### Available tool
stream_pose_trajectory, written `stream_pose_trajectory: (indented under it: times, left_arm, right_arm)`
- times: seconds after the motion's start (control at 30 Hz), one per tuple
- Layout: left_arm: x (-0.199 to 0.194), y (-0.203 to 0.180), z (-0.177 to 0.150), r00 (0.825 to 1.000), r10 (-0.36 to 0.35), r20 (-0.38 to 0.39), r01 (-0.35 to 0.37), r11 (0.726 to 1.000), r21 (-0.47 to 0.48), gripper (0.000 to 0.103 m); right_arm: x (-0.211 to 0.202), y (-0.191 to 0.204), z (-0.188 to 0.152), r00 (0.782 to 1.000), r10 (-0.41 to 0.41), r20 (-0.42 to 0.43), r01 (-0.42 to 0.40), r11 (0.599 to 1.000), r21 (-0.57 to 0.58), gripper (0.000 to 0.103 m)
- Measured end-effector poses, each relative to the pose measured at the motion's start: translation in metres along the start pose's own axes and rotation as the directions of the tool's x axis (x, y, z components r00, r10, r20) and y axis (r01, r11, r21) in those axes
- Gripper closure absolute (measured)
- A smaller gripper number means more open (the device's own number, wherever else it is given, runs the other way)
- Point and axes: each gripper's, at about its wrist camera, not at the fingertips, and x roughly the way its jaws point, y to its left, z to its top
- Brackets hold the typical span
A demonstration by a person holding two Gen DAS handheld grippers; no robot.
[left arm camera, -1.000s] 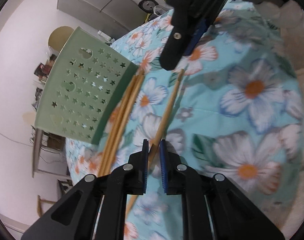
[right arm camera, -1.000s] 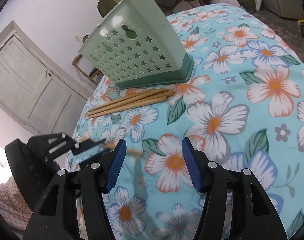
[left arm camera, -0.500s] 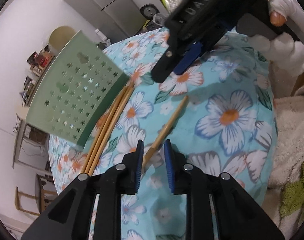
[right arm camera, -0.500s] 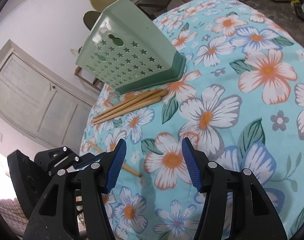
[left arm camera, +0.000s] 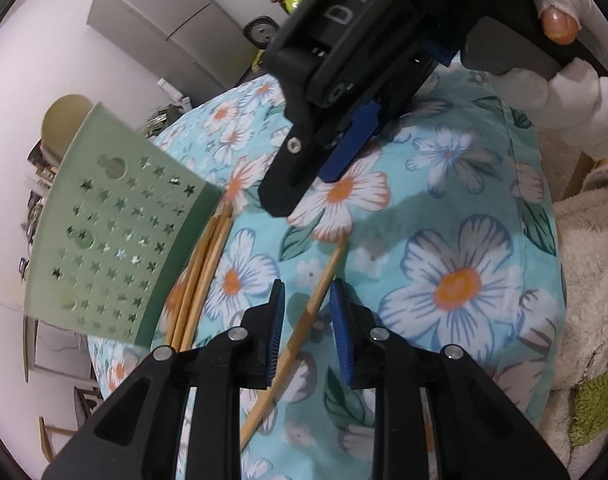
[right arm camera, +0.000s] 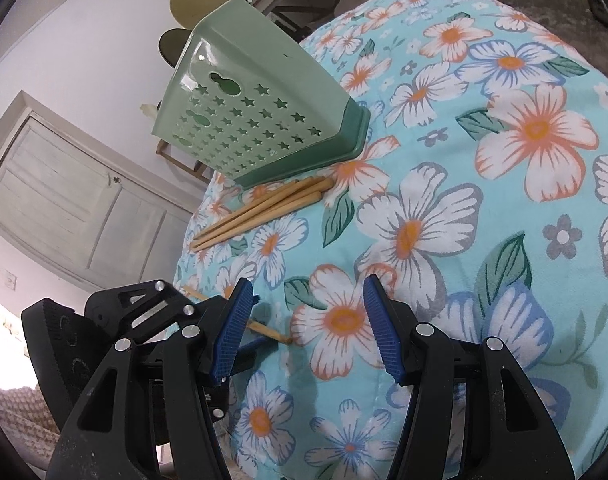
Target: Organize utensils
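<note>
On the floral cloth (left arm camera: 464, 216) btwn your left claw (left arm camera: 306, 312) pads lies one loose chopstick (left arm camera: 304, 320); pads are apart w/ gaps both sides, not clamping it. Your right claw (right arm camera: 304, 320) is spread wide too, nothing in it. Other chopsticks (right arm camera: 259, 210) lie bundled right beside the green holder (right arm camera: 239, 128), which stands on the cloth.

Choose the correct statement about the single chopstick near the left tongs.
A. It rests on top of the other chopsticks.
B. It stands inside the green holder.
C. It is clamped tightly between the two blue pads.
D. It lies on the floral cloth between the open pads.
D: the single chopstick lies on the floral cloth, with gaps to both pads of the open left tongs.
</note>
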Motion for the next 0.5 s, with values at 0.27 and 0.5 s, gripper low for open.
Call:
stream_pose_trajectory:
  times: [0.27,0.5]
  left_arm:
    - [0.015,0.007,0.014,0.999,-0.048,0.002,0.048,0.999,-0.005,0.081]
    - [0.021,0.015,0.017,0.997,-0.072,-0.005,0.071,0.997,-0.021,0.085]
  right_arm:
    - [-0.005,-0.006,0.000,1.000,0.024,0.002,-0.024,1.000,0.019,0.048]
    - [-0.009,-0.012,0.001,0.999,0.045,0.010,-0.046,0.998,0.045,0.048]
